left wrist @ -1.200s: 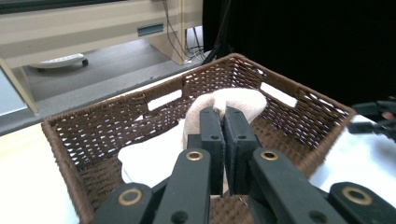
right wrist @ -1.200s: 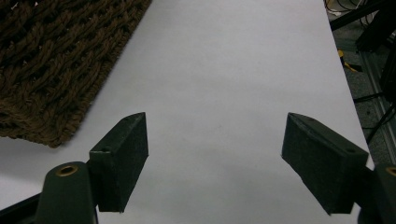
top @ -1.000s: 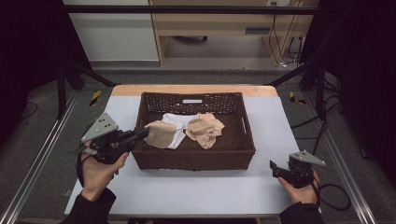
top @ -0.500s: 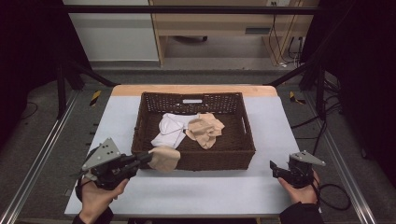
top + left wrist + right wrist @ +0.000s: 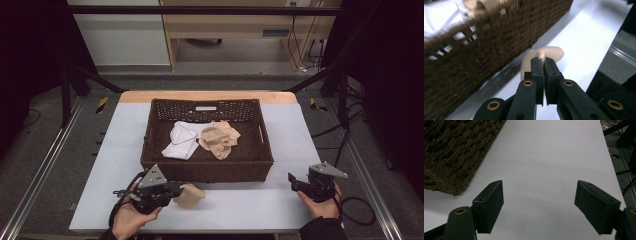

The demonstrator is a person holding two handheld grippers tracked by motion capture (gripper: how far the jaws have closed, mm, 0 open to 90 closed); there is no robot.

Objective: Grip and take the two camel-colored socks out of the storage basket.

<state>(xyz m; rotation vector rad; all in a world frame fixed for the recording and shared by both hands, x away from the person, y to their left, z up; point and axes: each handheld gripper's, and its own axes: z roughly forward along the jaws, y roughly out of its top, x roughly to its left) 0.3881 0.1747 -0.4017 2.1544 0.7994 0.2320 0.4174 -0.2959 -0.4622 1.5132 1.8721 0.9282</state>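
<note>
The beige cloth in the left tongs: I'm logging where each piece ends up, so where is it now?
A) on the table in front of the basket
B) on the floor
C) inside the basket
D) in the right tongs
A: the beige cloth, pinched by the left tongs, sits on the table just outside the basket front wall.

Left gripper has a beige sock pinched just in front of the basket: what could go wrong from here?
1. The left gripper pinches only a fold of the beige sock; it could slip out.
2. The sock hangs close to the wicker basket front wall and might snag on the weave.
</note>
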